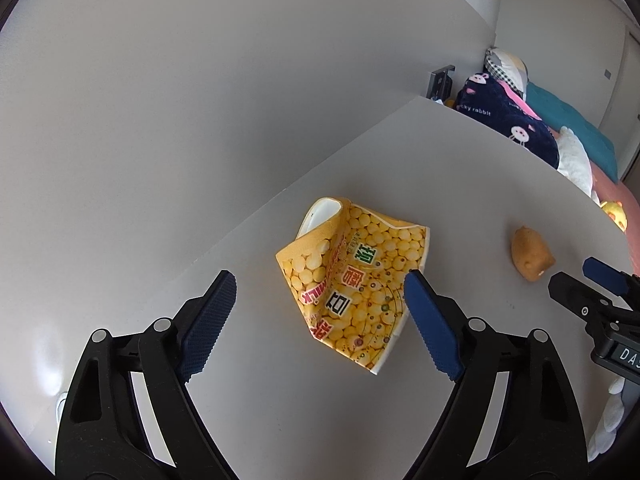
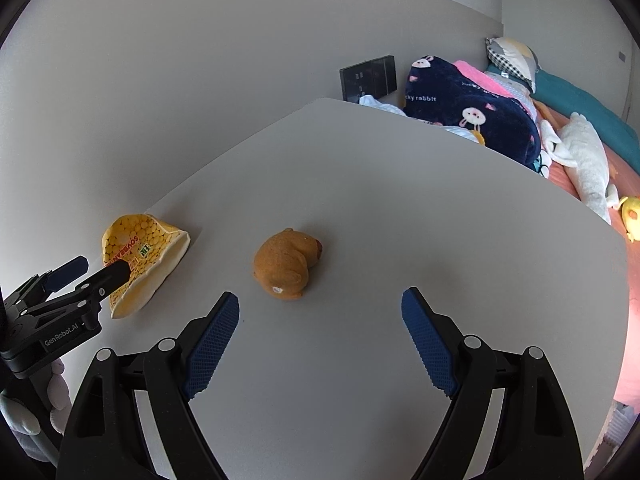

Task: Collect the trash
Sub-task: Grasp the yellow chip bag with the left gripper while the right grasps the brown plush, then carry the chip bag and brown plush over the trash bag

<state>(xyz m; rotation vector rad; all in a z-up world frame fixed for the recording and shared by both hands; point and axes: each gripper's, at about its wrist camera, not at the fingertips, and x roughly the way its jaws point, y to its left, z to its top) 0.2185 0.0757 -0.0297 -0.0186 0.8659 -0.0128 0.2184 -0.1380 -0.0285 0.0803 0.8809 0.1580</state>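
Left wrist view: crushed yellow paper cup point(image 1: 356, 280) lying on its side on the white table point(image 1: 460, 168), printed wall up, open mouth turned toward the wall.
Step in hand, as judged: closing in on the cup for a pick-up; nothing grasped yet.
Left gripper point(image 1: 320, 324): released, jaws spread wide, nothing between them.
Cup relative to left gripper: ahead of the tips and between their lines, shifted toward the right finger point(image 1: 432, 328), whose tip overlaps the cup's edge in this view; touching or merely in front, not possible to tell.
Doing it well: centre the cup between the fingers before closing; pinch across the flattened wall rather than the curled rim; come low to the table so the lower edge cannot slide away.
Handling, as judged: thin creased paper, light, likely to skid or fold further under a one-sided push.
Right wrist view: right gripper point(image 2: 320, 332) likewise slack and wide, empty, hovering over bare table.
Other object: small brown plush toy point(image 2: 286, 266) just beyond the right gripper's tips, well apart from the cup point(image 2: 140, 260); probably not trash, best left alone.
Risk: left finger grazing the wall beside the cup.
Bin: none in view.
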